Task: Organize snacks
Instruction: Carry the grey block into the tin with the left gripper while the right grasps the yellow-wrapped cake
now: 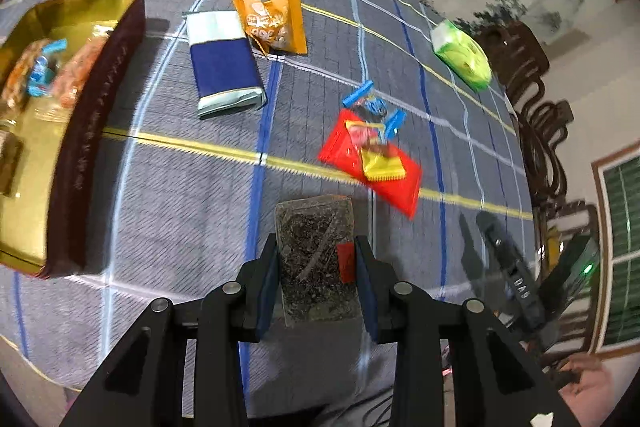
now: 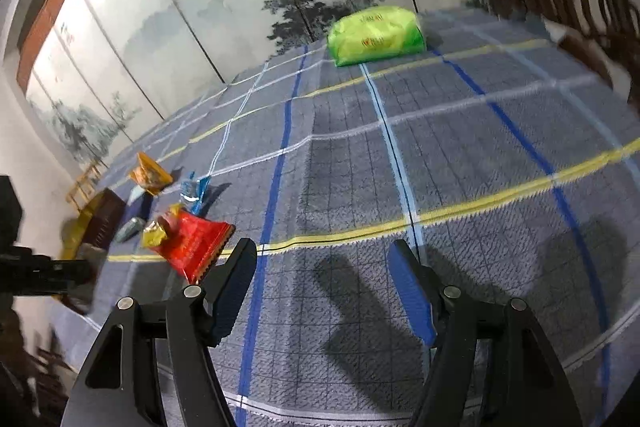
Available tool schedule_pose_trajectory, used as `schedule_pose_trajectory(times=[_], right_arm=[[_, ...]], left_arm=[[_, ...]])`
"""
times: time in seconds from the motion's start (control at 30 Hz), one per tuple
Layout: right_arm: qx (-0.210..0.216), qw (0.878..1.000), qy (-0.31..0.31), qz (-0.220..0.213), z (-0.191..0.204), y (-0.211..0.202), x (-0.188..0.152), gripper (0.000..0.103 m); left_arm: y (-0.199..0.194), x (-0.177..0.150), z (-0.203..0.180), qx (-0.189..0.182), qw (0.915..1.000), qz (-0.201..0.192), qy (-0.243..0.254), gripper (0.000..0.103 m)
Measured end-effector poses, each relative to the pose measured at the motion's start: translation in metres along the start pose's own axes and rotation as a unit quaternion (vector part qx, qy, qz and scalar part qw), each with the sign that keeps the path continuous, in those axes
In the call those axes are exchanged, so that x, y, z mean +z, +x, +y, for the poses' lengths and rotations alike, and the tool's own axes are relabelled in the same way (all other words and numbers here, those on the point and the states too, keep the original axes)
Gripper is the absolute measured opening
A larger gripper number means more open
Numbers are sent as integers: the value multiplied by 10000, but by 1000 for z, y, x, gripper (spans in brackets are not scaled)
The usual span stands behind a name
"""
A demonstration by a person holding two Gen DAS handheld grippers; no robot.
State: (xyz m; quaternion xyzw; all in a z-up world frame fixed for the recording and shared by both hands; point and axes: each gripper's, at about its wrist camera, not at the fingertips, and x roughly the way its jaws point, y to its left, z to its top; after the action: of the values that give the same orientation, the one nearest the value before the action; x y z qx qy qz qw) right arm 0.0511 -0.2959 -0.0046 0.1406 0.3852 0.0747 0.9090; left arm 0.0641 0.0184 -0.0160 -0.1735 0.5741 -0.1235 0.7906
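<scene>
A clear plastic packet of dark speckled snack [image 1: 316, 259] sits clamped in the left claw [image 1: 316, 267] above the grey checked cloth counter [image 1: 180, 187]. Left of it lies a gold-lined maroon box [image 1: 96, 115] holding snacks. The right claw [image 2: 324, 291] hovers half open and empty.

Clear dark-speckled snack packet [image 1: 316, 259] pinched upright; red pouch [image 1: 372, 163] flat on cloth.
</scene>
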Motion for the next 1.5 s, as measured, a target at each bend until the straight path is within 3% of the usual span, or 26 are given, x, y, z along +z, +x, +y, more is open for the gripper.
schedule_pose_trajectory(times=[0.1, 0.27, 0.57, 0.7, 0.83, 1.1, 1.3, 1.5], right_arm=[[576, 9975, -415, 11, 38, -4, 4, 68], [955, 9880, -1194, 214, 106, 20, 19, 66], [667, 9842, -1491, 678, 142, 75, 28, 61], [391, 9808, -1636, 989, 152, 96, 24, 36], [276, 9793, -1738, 995, 159, 99, 24, 32], [500, 9873, -1492, 228, 164, 56, 14, 31], [901, 9750, -1998, 363, 211, 54, -19, 31], [970, 9726, -2043, 544, 225, 67, -33, 31]], left_arm=[[-11, -9, 1, -31, 9999, -72, 123, 31], [-37, -15, 8, -68, 9993, -311, 219, 31], [-71, -17, 42, 32, 9980, -621, 112, 31], [-86, -18, 61, 101, 9972, -745, 1, 31], [-98, -17, 85, 229, 9960, -850, -125, 31], [-114, -9, 143, 696, 9916, -1063, -236, 31], [-101, 4, 164, 893, 9912, -975, -91, 31], [-87, 15, 170, 1015, 9901, -965, 87, 32]])
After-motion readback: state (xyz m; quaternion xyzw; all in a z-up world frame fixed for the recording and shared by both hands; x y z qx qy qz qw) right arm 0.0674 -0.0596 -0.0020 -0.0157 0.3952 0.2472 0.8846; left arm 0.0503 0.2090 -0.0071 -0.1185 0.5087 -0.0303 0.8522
